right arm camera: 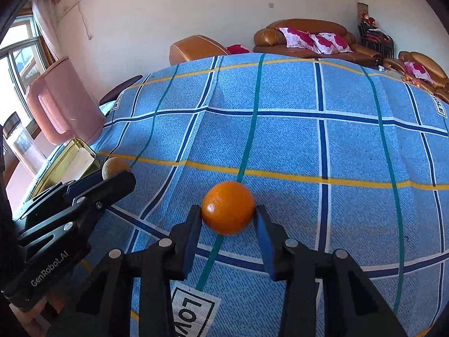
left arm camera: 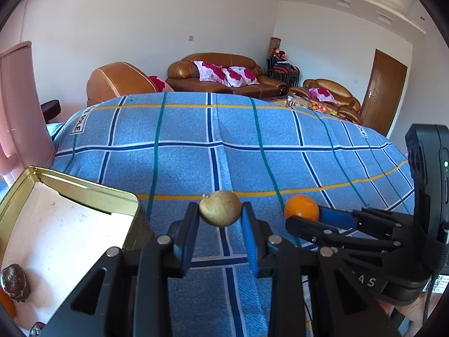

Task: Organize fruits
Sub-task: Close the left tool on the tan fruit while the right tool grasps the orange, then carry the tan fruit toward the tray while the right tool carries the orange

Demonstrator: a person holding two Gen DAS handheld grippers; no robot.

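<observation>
1. The counter (right arm camera: 350, 146) in front of you is covered by a blue checked cloth (left arm camera: 182, 163) with yellow, green and dark blue lines.
2. A gold tin box (left arm camera: 84, 188) stands open at the left edge of the counter, lined with white paper. In your left wrist view a dark round fruit (left arm camera: 15, 282) lies in its near corner, and part of an orange fruit shows just beside it at the picture edge.
3. Your right gripper (right arm camera: 228, 215) has its fingers (right arm camera: 193, 224) closed on the orange (right arm camera: 228, 207), one at each side. The orange sits low on the cloth over a green line.
4. Your left gripper (left arm camera: 220, 214) holds the brownish-green fruit (left arm camera: 220, 208) between its fingers (left arm camera: 186, 227), near the right wall of the tin box.
5. The two grippers are near each other, the left one closer to the box.
</observation>
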